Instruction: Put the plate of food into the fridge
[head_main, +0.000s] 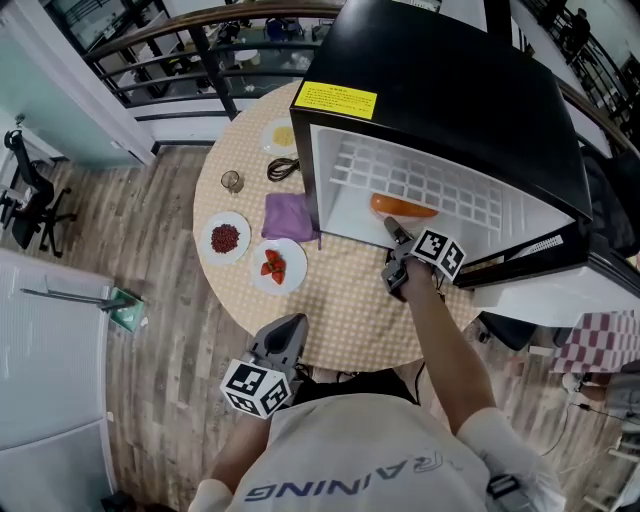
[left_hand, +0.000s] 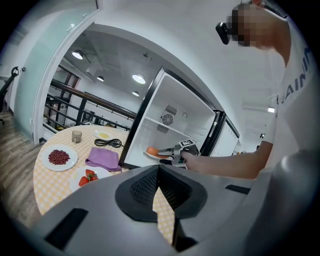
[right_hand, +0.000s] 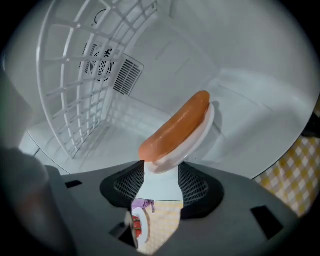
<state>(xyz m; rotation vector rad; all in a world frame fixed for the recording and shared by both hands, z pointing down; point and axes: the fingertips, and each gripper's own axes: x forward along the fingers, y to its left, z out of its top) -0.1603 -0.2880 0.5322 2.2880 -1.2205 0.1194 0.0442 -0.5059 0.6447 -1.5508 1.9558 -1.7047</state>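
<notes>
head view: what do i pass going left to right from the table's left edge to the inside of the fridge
plate of small red food → plate of strawberries → sausage inside the fridge

Smooth black fridge (head_main: 450, 80), white wire rack (head_main: 430, 185), purple cloth (head_main: 288, 215), wood-plank floor (head_main: 150, 250)
</notes>
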